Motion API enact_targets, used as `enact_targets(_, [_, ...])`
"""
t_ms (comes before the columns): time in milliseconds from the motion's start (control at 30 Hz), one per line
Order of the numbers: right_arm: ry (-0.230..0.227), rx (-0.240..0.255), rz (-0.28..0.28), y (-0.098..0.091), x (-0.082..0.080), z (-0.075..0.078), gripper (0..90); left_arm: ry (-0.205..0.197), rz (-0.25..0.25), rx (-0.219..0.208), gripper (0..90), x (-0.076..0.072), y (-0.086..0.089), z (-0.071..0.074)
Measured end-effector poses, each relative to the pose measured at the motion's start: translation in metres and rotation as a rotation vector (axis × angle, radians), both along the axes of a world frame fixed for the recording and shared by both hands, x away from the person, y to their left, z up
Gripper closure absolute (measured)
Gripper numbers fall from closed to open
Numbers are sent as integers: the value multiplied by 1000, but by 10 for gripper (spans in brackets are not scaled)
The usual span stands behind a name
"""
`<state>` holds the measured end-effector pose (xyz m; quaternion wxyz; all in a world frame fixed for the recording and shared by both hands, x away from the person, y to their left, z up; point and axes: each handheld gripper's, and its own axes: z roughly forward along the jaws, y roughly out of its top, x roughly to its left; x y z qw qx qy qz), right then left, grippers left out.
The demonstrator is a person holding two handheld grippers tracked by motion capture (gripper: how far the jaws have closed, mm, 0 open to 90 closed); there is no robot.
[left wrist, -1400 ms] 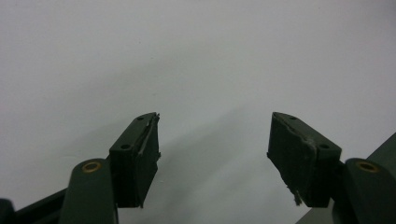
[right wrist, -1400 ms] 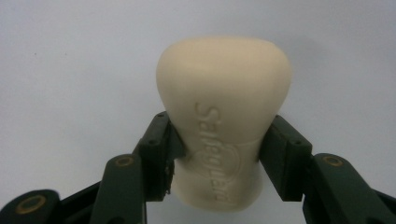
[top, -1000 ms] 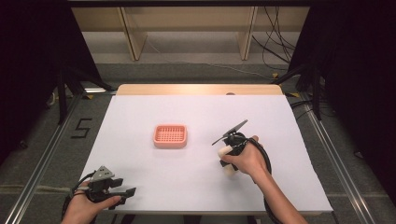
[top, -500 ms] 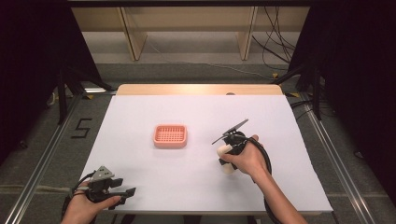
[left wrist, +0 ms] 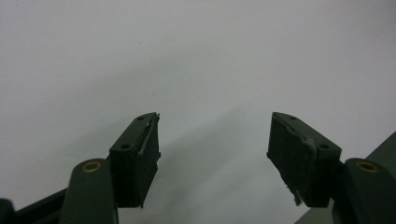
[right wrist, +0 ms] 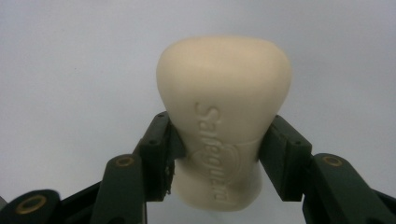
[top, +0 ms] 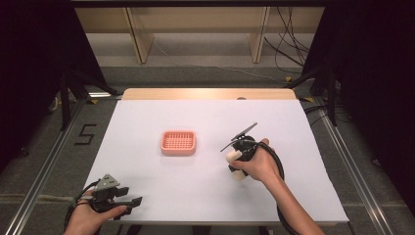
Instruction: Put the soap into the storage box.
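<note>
A cream bar of soap (right wrist: 224, 116) with embossed lettering sits between the jaws of my right gripper (right wrist: 219, 149), whose pads press on both its sides. From above, that right gripper (top: 237, 164) is right of centre on the white table, held in a hand, with the soap (top: 233, 156) pale beneath it. A pink slotted soap dish (top: 178, 142) lies on the table to its left, apart from it. My left gripper (top: 128, 201) rests near the table's front left corner. Its jaws stand open over bare white surface, nothing between the fingers (left wrist: 137, 158).
The white table (top: 205, 117) has a wooden strip along its far edge. Beyond it stand wooden shelf legs (top: 138, 39) and loose cables (top: 288, 49) on the floor. Metal rails (top: 44, 166) run along both sides of the table.
</note>
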<state>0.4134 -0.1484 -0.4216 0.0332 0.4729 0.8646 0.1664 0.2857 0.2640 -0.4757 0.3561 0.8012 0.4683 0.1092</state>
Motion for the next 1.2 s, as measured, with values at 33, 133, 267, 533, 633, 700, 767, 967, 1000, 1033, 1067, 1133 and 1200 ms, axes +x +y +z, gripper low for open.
enact_targets(33, [11,-7,-5,2,0,2,502,7,4,-7,334,0,0,0])
enact_targets(133, [-18,1,18,2,1,1,502,6,5,-5,334,0,0,0])
enact_targets(267, [-15,25,32,4,2,4,502,6,6,-5,334,0,0,0])
enact_targets(533, [-38,10,63,6,6,8,501,6,8,-4,334,0,0,-1])
enact_targets(633, [-39,20,67,8,7,9,502,2,4,0,334,0,0,0])
enact_targets(700, [-44,12,77,8,8,9,502,2,5,1,334,0,0,0])
enact_targets(767, [-62,16,74,10,9,9,502,2,3,3,334,0,0,0])
enact_targets(967, [-63,4,81,13,12,11,502,9,-22,25,334,0,3,1])
enact_targets(1000, [-63,4,81,13,12,11,502,9,-22,25,334,0,3,1])
enact_targets(1033, [-48,6,92,14,13,12,502,9,-21,24,334,0,3,1])
enact_targets(1067, [-57,-6,95,15,14,12,502,9,-20,24,334,0,3,1])
enact_targets(1133, [-54,7,100,15,15,13,502,7,-13,15,334,0,2,1])
enact_targets(1200, [-55,2,103,17,16,14,502,1,8,3,334,0,1,-1])
